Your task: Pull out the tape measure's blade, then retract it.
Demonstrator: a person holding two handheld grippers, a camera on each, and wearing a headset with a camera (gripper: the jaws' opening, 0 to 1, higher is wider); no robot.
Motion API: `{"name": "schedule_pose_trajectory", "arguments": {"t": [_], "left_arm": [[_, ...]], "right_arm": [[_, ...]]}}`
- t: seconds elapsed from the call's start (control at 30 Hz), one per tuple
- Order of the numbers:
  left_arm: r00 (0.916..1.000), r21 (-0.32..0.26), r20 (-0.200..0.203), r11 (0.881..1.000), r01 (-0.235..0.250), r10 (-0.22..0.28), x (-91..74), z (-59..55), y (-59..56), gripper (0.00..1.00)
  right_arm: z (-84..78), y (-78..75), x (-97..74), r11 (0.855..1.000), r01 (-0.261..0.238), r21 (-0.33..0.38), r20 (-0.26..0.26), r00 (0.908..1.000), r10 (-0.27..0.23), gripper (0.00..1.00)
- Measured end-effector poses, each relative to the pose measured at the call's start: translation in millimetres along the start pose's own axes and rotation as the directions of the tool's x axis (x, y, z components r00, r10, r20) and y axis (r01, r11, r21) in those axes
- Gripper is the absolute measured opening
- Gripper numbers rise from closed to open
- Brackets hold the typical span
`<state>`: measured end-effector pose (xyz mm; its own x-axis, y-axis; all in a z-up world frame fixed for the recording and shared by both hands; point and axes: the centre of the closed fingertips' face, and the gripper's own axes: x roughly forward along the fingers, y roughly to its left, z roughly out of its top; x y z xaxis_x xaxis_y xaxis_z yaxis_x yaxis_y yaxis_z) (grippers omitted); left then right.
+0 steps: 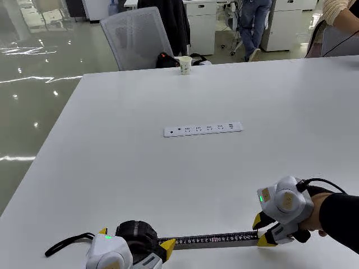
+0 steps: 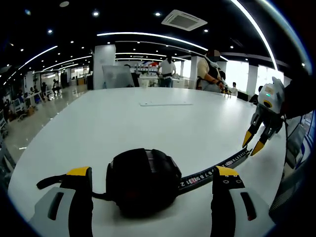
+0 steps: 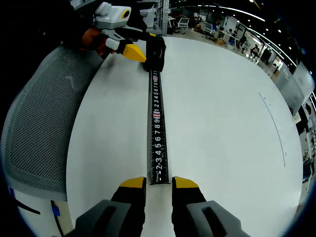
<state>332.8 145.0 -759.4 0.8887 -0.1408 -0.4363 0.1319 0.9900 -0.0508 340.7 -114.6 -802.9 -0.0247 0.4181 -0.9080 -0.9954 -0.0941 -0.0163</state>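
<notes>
left gripper: jaws apart, straddling tape measure at table's near left | right gripper: jaws narrowed beside blade tip, grip unclear | blade: extended flat between them

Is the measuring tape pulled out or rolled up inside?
Pulled out. The blade lies along the table from the black case at the left hand-held gripper to the right hand-held gripper holding its end.
</notes>
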Motion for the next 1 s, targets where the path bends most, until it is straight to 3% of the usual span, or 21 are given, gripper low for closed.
{"name": "schedule_pose_trajectory", "arguments": {"t": [0.37,0.57,0.67,0.77,0.87,1.0], "left_arm": [[0.9999,-0.011,-0.003,1.000,-0.013,0.013,-0.6,-0.9,3.1,0.99],[0.9998,-0.015,0.001,1.000,-0.020,0.020,0.2,-0.6,3.6,0.99],[0.9997,-0.014,0.002,1.000,-0.024,0.024,1.6,-0.2,4.1,0.99],[0.9995,-0.022,0.009,0.999,-0.029,0.029,3.0,1.6,5.0,0.99],[0.9992,-0.033,0.009,0.999,-0.038,0.039,4.6,1.9,6.6,0.97],[0.9979,-0.052,0.001,0.997,-0.064,0.065,6.8,1.4,10.8,0.92]], "right_arm": [[-2.2,-0.7,4.9,1.000,0.000,0.020,-0.010,1.0000,0.000,0.13],[-2.4,-2.9,4.9,0.994,-0.014,0.105,0.002,0.9999,0.014,0.11],[-2.9,-3.3,5.4,0.993,-0.024,0.115,0.000,0.9997,0.024,0.10],[-2.0,-3.5,6.0,0.993,-0.030,0.110,-0.024,0.9992,0.033,0.10],[-2.5,-3.3,6.5,0.997,-0.022,0.068,-0.081,0.9963,0.028,0.11],[-2.2,-2.8,6.4,0.996,-0.013,0.092,-0.081,0.9965,0.020,0.11]]}}
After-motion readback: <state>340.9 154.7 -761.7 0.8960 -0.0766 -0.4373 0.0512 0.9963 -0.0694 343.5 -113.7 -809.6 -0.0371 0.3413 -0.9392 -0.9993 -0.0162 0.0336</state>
